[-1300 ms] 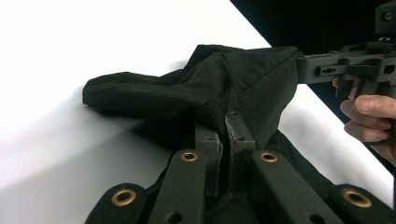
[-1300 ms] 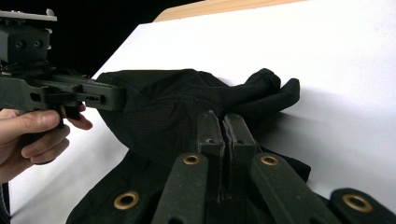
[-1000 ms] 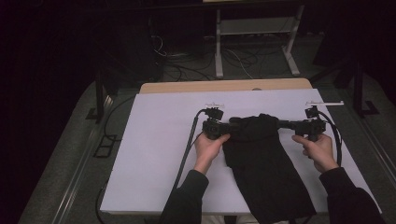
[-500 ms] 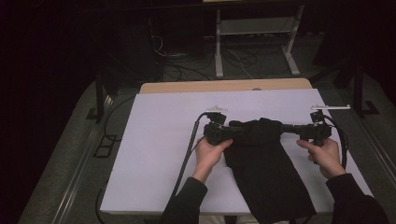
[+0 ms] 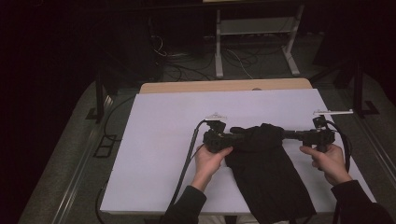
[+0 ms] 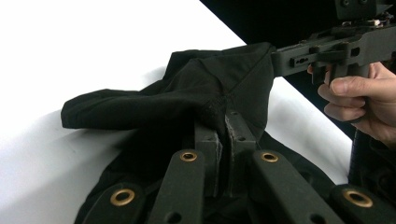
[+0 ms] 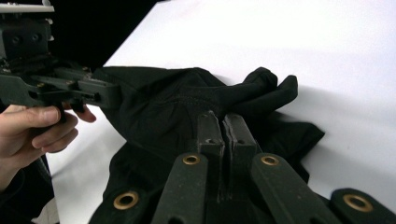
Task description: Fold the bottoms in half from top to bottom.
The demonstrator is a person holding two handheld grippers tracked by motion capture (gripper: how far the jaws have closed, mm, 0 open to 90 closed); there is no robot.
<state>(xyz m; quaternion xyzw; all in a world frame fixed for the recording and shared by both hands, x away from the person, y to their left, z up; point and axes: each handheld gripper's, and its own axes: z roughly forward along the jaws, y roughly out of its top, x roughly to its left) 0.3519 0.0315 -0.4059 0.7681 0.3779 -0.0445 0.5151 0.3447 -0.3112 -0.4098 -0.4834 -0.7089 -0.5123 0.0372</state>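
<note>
A black garment [image 5: 266,172] lies on the white table [image 5: 168,140], its lower part reaching the near edge. Its bunched top edge is stretched between the two grippers. My left gripper [image 5: 237,136] points right and is shut on the cloth's left top corner; in the left gripper view the jaws [image 6: 225,127] pinch a fold of black garment [image 6: 154,105]. My right gripper [image 5: 283,135] points left and is shut on the right top corner; its jaws [image 7: 222,125] clamp the black garment [image 7: 173,102]. Each gripper view shows the other gripper [image 6: 285,63] [image 7: 109,95] held in a hand.
A wooden tabletop edge [image 5: 224,86] shows behind the white sheet. A metal stand [image 5: 254,32] and floor cables [image 5: 187,65] lie beyond in the dark. Black cables [image 5: 189,158] trail from the grippers across the table. Bare white surface spreads left of the garment.
Both grippers have moved a little toward the person's side of the table and slightly right, carrying the garment's top edge with them. The jaws stay clamped.
</note>
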